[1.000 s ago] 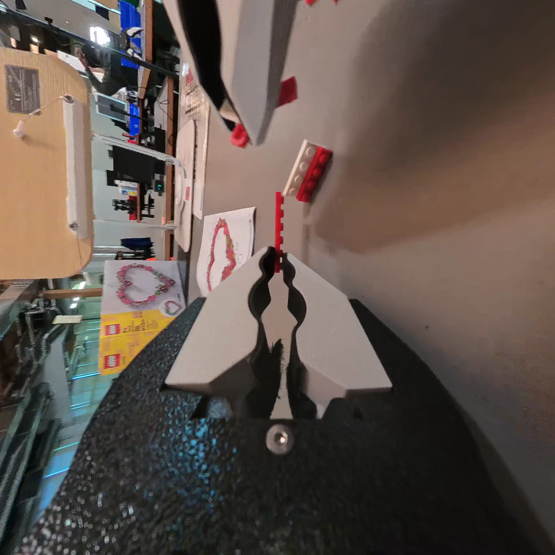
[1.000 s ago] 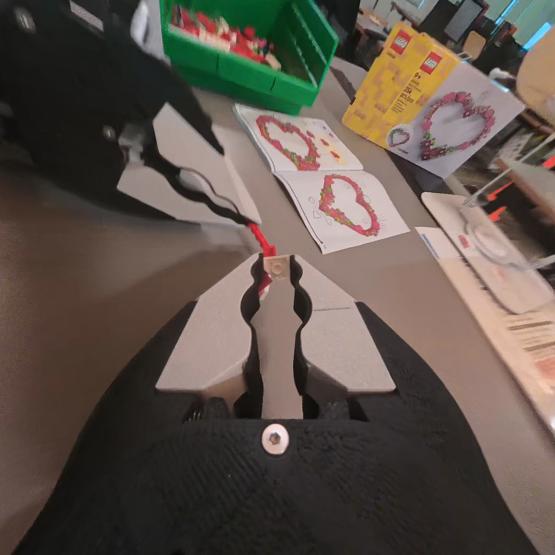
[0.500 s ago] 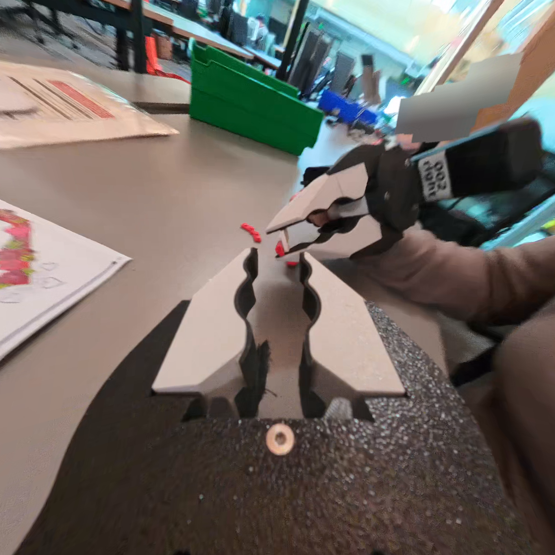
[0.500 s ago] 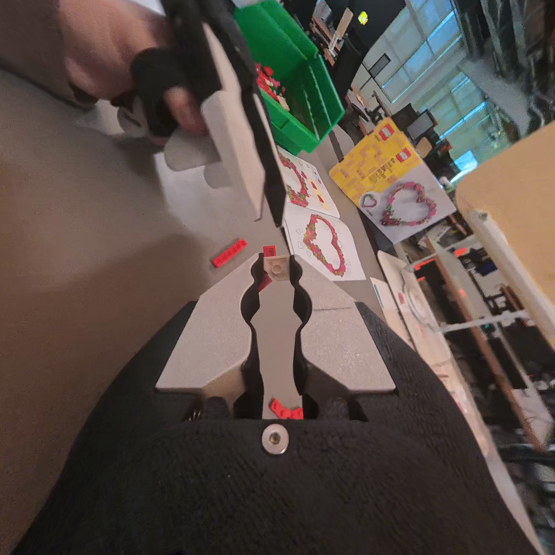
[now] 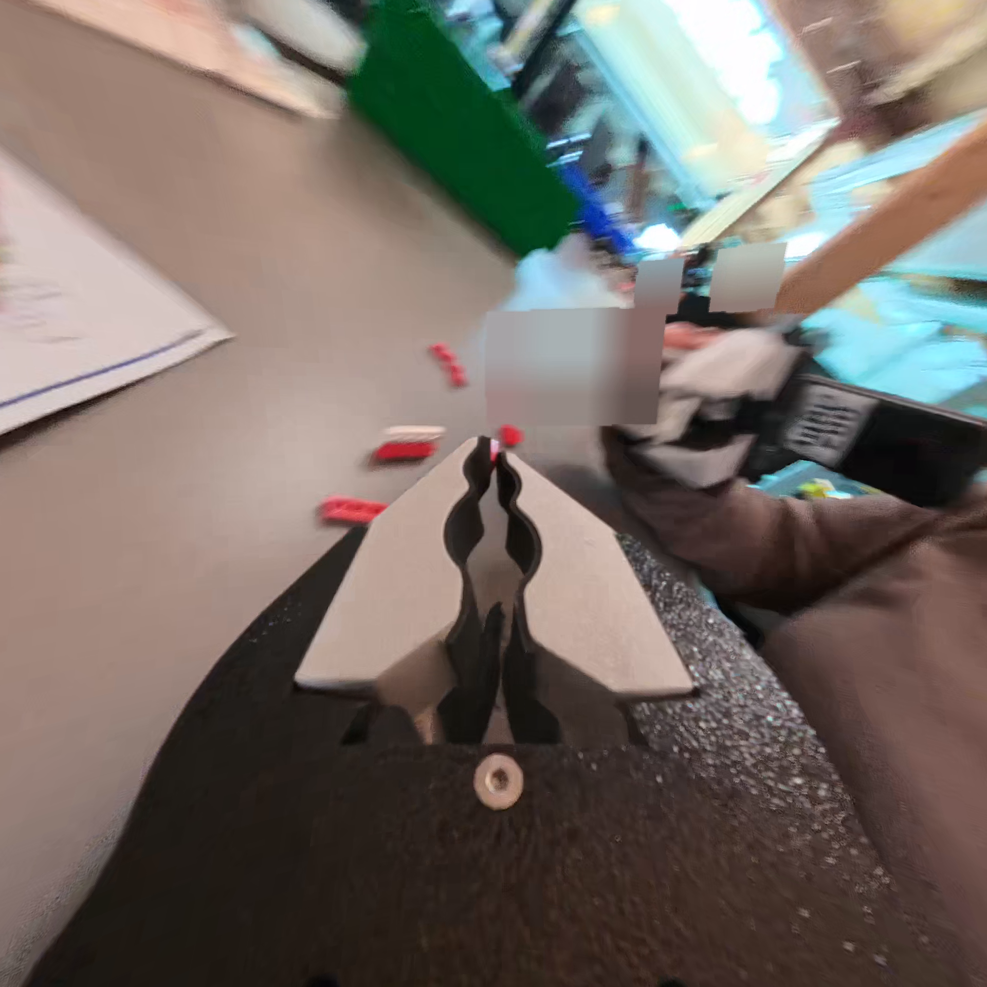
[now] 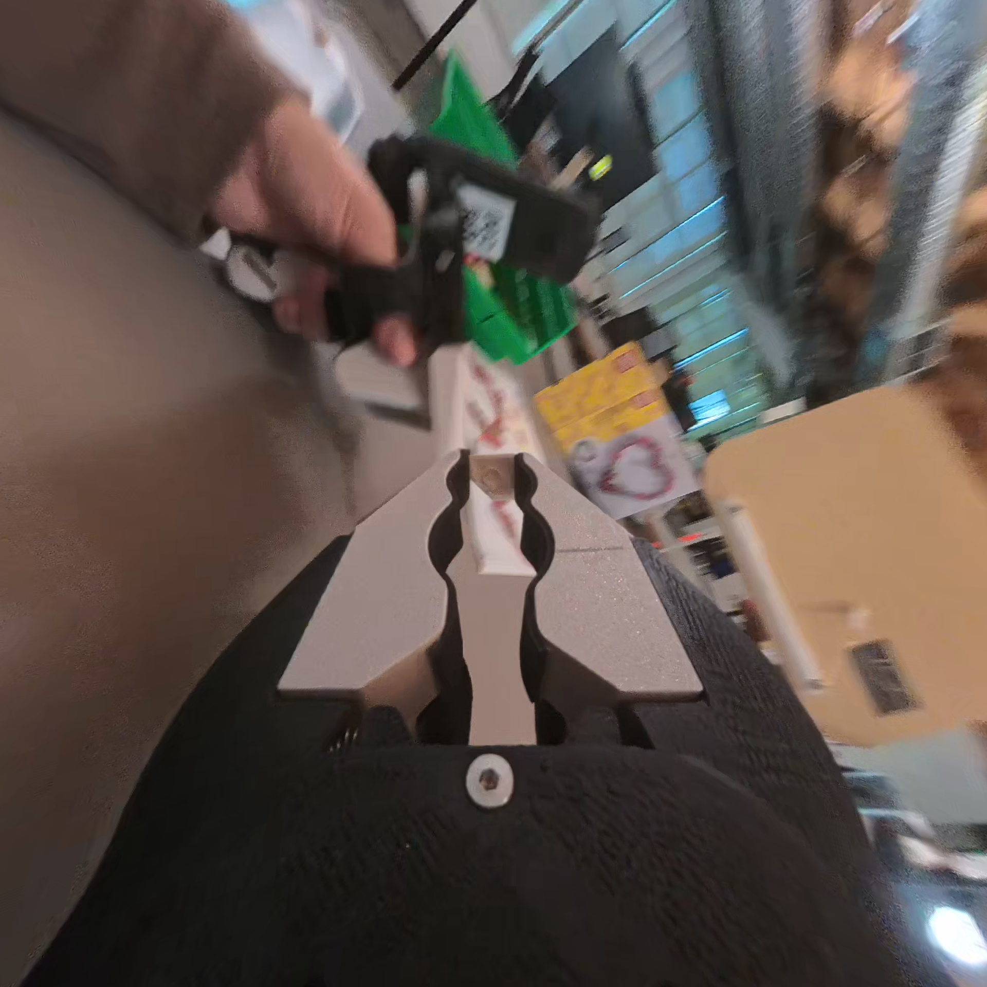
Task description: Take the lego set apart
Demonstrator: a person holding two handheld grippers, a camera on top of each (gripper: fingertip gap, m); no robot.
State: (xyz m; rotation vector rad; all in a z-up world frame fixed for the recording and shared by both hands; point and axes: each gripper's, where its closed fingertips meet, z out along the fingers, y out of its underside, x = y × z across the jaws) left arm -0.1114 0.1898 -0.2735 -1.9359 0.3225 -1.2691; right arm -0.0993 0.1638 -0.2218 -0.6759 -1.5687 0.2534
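Note:
My right gripper (image 6: 491,463) is shut on a small tan lego piece (image 6: 490,475), held above the grey table. My left gripper (image 5: 488,446) has its jaws closed. A small red bit (image 5: 510,435) shows just beyond its tips, and I cannot tell through the blur whether it is held. Loose red plates (image 5: 350,510) lie on the table left of the left gripper, one (image 5: 406,451) beside a white piece (image 5: 414,431). More red bits (image 5: 448,363) lie farther off. A hand holds the left gripper (image 6: 395,395) up at the left of the right wrist view.
A green bin (image 6: 507,315) stands at the back of the table (image 5: 213,240). An open booklet (image 5: 80,331), a yellow lego box (image 6: 603,395) and a tan chair back (image 6: 854,534) are around. A brown sleeve (image 5: 801,534) and the right gripper (image 5: 705,406) fill the right of the left wrist view.
The left gripper let go of the long red plate, opened, then shut again. Both grippers swung apart fast. The red piece under the tan piece no longer shows in the right gripper.

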